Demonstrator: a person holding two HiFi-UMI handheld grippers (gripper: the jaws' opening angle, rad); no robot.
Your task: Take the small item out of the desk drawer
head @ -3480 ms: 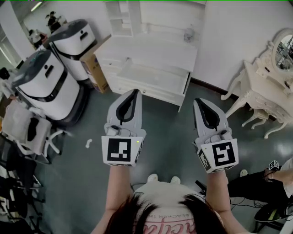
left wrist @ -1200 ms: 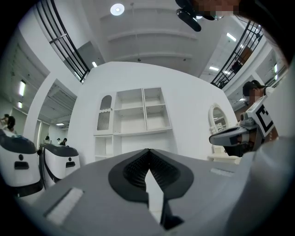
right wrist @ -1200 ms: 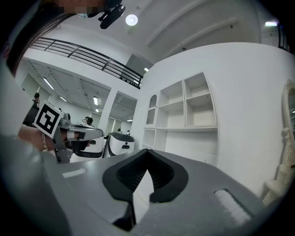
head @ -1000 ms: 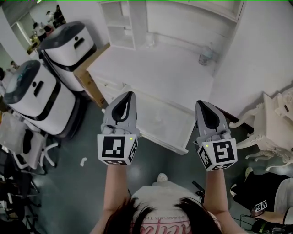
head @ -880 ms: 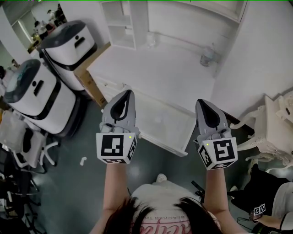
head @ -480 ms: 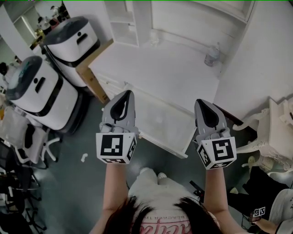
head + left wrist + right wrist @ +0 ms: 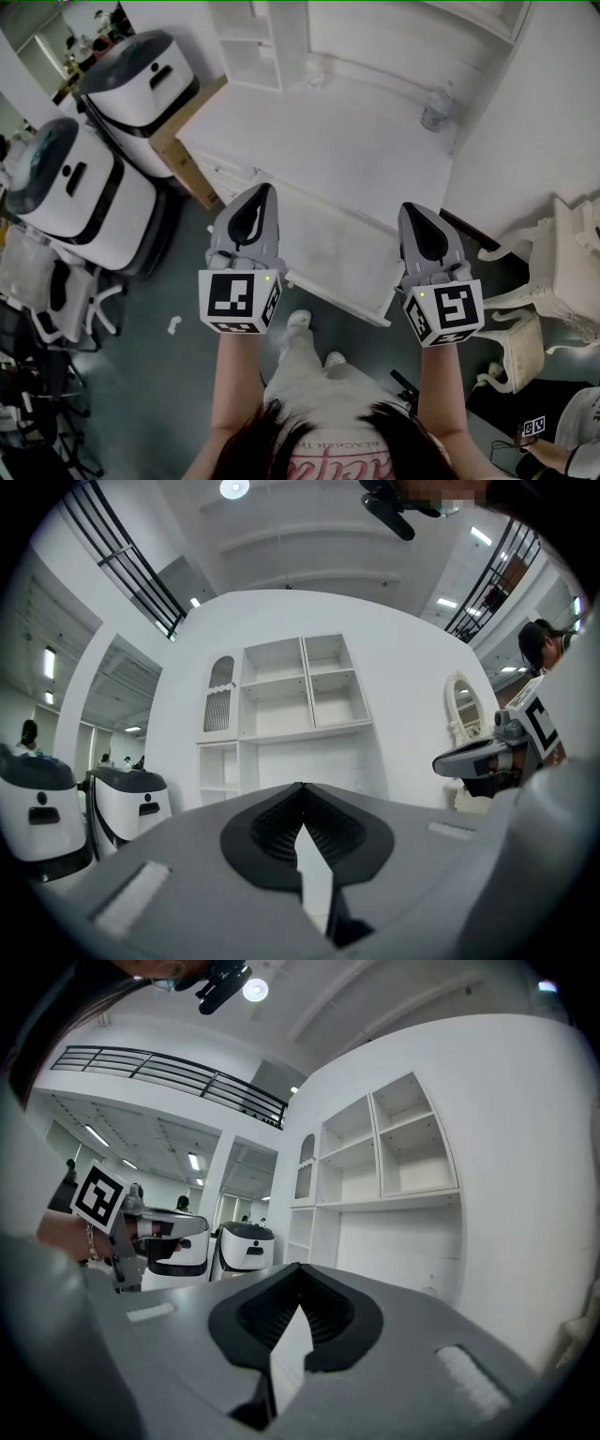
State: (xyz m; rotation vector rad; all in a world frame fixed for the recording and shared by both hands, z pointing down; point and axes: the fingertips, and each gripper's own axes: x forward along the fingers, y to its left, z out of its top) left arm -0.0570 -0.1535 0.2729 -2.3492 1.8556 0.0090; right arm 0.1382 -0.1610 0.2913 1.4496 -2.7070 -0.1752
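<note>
Small item not resolvable in the pulled-out desk drawer [image 7: 328, 248] at 12 o'clock below the desk top [image 7: 328, 141]; looks like the approach step: left gripper [image 7: 255, 199] and right gripper [image 7: 419, 214] flank it at 9 and 3, jaws pressed together, empty; next, spread one and dip in.

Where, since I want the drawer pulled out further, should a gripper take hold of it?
Probably its front rim, from the person's side, gripper about level, one jaw above the lip and one below. The drawer stands out from the desk toward the person, so that rim is the nearest free edge; no handle shows. The left gripper and right gripper are shut and must open first.
</note>
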